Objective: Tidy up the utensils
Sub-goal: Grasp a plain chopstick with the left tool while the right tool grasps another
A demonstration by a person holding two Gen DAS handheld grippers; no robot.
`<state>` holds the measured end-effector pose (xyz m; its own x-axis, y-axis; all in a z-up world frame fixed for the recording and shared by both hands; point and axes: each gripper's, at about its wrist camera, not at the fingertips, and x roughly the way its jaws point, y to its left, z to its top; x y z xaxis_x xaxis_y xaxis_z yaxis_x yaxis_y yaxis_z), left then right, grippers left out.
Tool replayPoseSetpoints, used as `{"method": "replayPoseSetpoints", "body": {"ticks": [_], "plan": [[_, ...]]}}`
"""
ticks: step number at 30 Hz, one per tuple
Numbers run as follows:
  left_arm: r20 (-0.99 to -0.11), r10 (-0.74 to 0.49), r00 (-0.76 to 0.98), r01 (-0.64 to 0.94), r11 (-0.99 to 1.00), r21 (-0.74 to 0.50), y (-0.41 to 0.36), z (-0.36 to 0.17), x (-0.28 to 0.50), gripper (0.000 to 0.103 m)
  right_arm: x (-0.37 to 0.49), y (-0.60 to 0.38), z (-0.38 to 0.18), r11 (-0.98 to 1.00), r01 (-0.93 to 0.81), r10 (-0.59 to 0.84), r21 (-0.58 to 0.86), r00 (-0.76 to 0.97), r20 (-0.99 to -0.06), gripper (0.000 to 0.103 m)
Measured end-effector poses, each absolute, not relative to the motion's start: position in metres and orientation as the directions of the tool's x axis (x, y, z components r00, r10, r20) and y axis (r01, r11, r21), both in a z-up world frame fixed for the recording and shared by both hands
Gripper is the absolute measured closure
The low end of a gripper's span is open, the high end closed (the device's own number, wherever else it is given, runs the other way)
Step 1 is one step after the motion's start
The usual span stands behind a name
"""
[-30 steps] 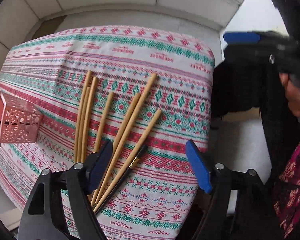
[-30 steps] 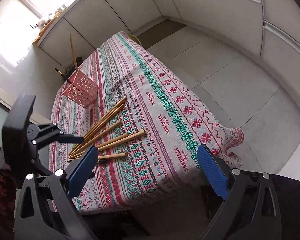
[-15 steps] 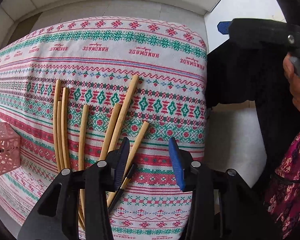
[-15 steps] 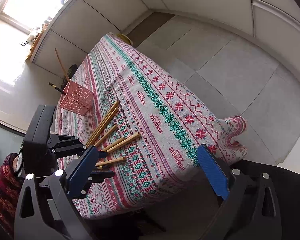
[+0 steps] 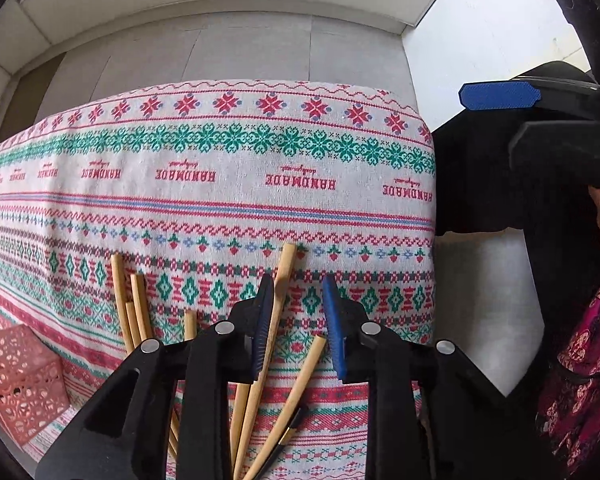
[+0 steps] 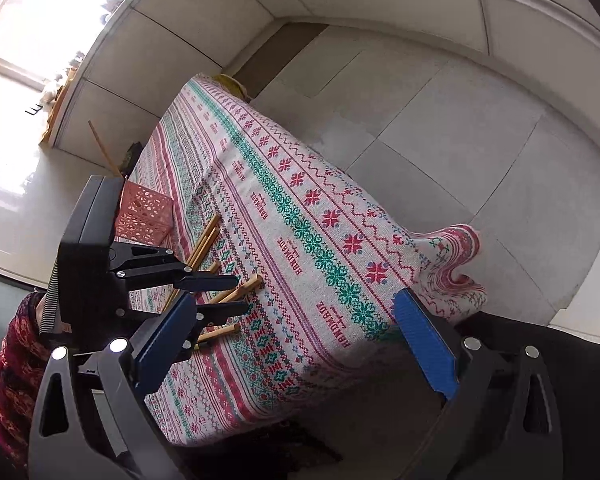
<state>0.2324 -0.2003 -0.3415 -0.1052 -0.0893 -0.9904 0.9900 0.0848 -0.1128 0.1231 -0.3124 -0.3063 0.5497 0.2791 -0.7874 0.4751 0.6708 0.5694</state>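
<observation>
Now the left gripper points down over bamboo chopsticks on a patterned tablecloth.

Leftmost, near the cloth's left edge, stands a pink perforated holder; in the right wrist view one stick rises from it. Beside it lie loose chopsticks, fanned toward the near edge. Next, the left gripper's jaws have just been closing; they stand narrowly apart with a gap still between them, the left pad against one long chopstick, another chopstick below the gap. Rightmost, the right gripper hangs by the cloth's right edge, jaws wide apart, nothing between them.
</observation>
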Motion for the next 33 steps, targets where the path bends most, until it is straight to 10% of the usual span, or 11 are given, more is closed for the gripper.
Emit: {"method": "replayPoseSetpoints", "body": {"ticks": [7, 16, 27, 33], "plan": [[-0.999, -0.017, -0.035, 0.999, 0.001, -0.035, -0.223, -0.354, 0.220, 0.089, 0.126, -0.315, -0.310, 0.651, 0.483, 0.306, 0.586, 0.539, -0.785, 0.007], [-0.963, -0.259, 0.078, 0.976, 0.217, 0.021, -0.179, -0.306, 0.221, 0.095, 0.140, -0.293, -0.327, 0.518, 0.583, 0.470, 0.626, 0.417, -0.778, 0.011], [-0.737, -0.541, 0.406, 0.850, 0.520, 0.087, -0.042, -0.180, 0.227, 0.096, 0.211, -0.197, -0.354, 0.488, 0.742, 0.533, 0.459, 0.163, -0.831, 0.075], [-0.636, -0.619, 0.461, 0.827, 0.559, 0.057, -0.013, -0.147, 0.220, 0.096, 0.232, -0.183, -0.370, 0.498, 0.807, 0.467, 0.318, 0.060, -0.882, 0.084]]}}
